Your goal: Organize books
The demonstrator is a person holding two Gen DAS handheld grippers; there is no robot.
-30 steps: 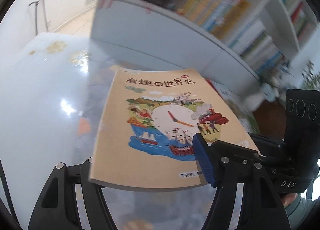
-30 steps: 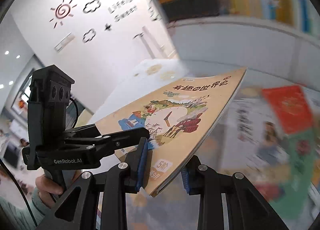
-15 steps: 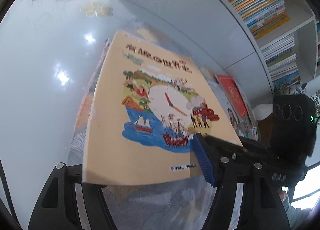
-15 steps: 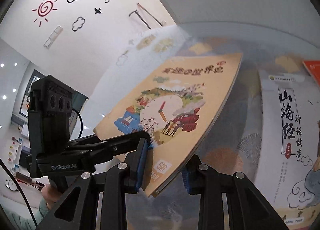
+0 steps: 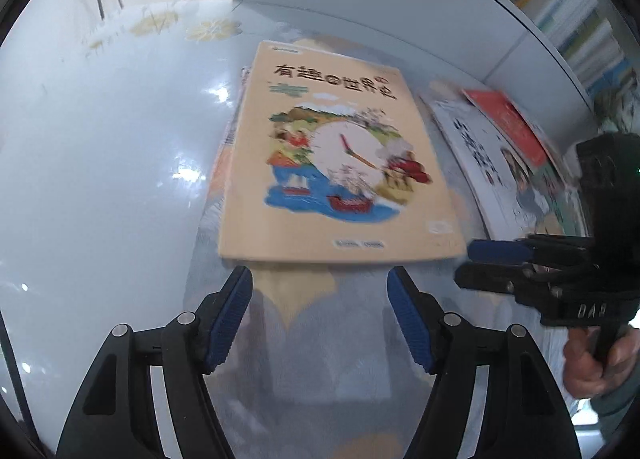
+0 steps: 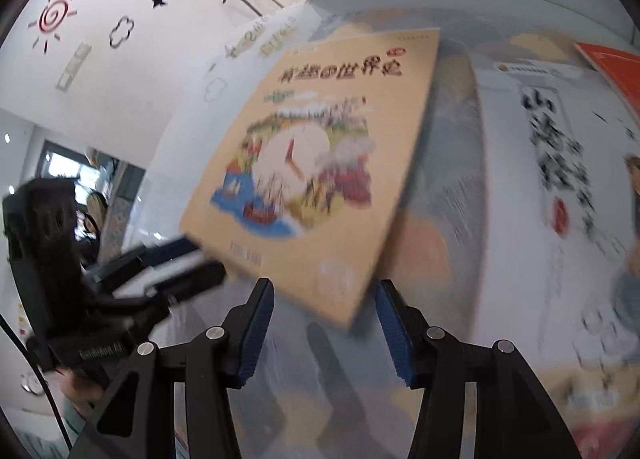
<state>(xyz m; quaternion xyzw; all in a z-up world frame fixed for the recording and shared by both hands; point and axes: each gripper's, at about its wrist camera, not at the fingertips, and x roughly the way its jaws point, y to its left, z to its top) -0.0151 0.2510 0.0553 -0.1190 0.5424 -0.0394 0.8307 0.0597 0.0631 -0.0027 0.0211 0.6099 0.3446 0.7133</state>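
Both pairs of blue-padded fingers stand parted with nothing pressed between them: the left gripper [image 5: 319,307] hangs spread just short of the near edge of the tan book [image 5: 332,163], and the right gripper [image 6: 324,323] has just been opening, its pads now clear on either side of that book's near right corner. Each tool tilts steeply down toward the glossy white table [image 5: 100,179]. In the left wrist view a hand [image 5: 596,363] grips the handle of the right tool at the lower right, its fingers reaching in flat toward the book's right corner. Two grippers are in view. One tan book with a clock and ships on its cover lies face up on top of at least one other book, whose edges peek out along its left side. Its long axis runs away from the grippers toward the white bookshelf [image 5: 400,7], title end farthest. Beside it to the right lie a white book [image 5: 480,155] and a red book [image 5: 508,123], both flat.
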